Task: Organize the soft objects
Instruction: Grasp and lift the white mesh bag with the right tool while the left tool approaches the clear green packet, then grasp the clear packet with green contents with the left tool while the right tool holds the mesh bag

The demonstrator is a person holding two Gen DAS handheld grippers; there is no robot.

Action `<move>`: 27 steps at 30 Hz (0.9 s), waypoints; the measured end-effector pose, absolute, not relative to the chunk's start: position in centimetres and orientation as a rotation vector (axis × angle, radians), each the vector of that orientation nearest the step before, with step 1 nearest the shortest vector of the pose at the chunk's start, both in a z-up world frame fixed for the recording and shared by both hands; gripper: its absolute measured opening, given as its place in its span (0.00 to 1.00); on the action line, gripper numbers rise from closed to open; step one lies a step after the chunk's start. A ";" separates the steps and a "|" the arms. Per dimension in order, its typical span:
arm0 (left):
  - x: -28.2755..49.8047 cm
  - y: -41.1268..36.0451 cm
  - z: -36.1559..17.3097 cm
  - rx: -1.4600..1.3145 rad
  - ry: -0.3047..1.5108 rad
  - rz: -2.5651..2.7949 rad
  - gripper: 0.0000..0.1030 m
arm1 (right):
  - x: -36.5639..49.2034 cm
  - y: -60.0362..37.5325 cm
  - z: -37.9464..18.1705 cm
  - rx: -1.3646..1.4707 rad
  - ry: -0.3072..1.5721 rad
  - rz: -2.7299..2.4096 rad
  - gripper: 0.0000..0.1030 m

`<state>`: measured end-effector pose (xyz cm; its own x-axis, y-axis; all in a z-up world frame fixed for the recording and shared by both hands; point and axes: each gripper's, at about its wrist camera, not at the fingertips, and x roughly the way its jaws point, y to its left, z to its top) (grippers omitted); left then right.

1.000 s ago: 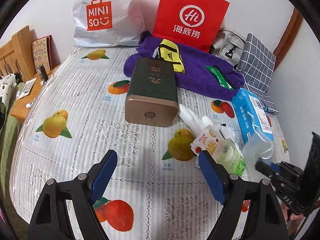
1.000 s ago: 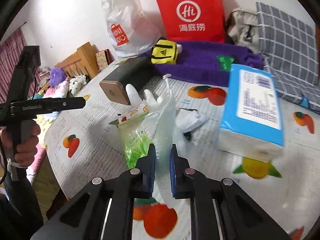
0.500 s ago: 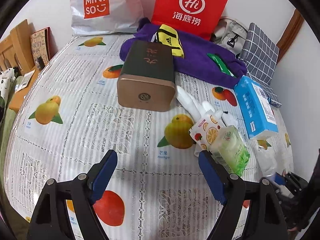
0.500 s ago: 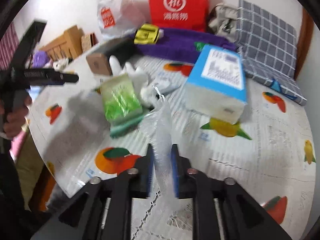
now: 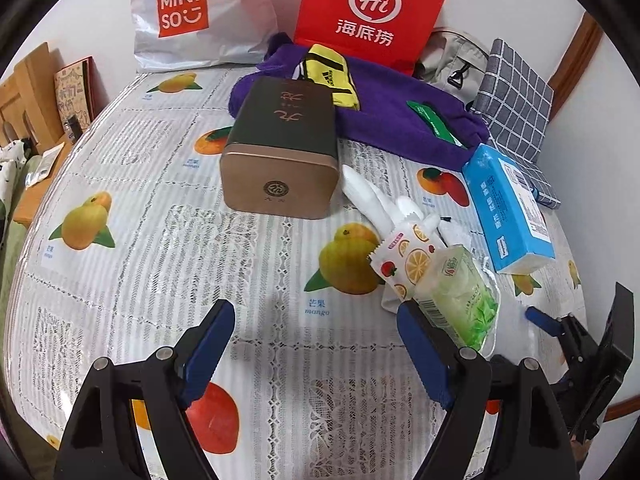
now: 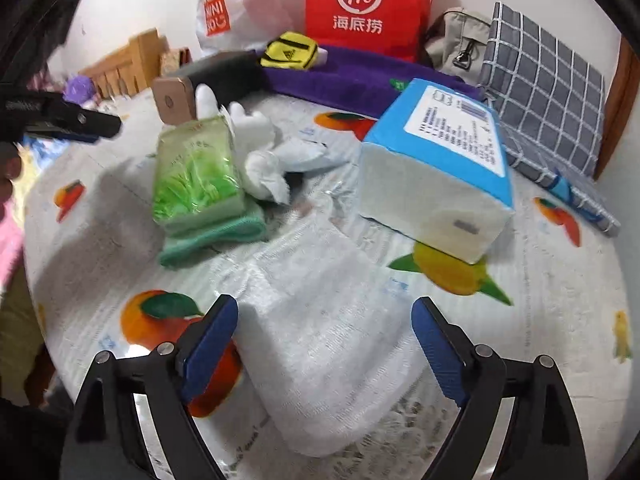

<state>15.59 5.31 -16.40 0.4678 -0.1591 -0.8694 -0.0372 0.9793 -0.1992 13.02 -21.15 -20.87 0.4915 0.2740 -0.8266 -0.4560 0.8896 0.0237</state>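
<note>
Right gripper (image 6: 324,344): jaws have just been opening, now spread wide. A clear plastic bag (image 6: 320,320) lies flat on the fruit-print tablecloth (image 6: 540,300) between the blue pads; pads don't press it, nothing gripped. Bag's left edge sits just beside the left pad; whether it touches, cannot tell. Bag's long axis runs from 6 o'clock toward 12, slightly tilted to 11, in the right wrist view.

Left gripper (image 5: 316,352): jaws wide apart, nothing between them, only bare cloth under the pads.

Layout, right wrist view:
- green tissue pack (image 6: 196,168) at 10 o'clock of the bag, lying on a folded green cloth (image 6: 212,240), long axis roughly toward 12.
- white plush toy (image 6: 256,140) just beside the pack, toward 1 o'clock of it.
- blue tissue box (image 6: 440,152) at 1 o'clock of the bag, long axis toward 1, near end apart from the bag.
- brown tin box (image 6: 200,84) behind the plush, lying on its side.
- purple towel (image 6: 360,80) at the far edge with a yellow pouch (image 6: 290,51) on it; red paper bag (image 6: 368,4) and white shopping bag (image 6: 236,8) stand against the wall.
- grey checked pillow (image 6: 548,96) at 2 o'clock.

Open room: bare cloth at 3 to 4 o'clock of the bag, and in the left wrist view a wide free stretch at 9 to 11 o'clock of the tin (image 5: 282,160). Table edge falls away at 8 to 9 o'clock in the right wrist view.
</note>
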 end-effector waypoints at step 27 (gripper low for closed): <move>17.6 -5.2 -18.3 -0.151 1.160 -0.170 0.81 | 11.1 -26.5 -20.0 -0.083 0.968 0.355 0.06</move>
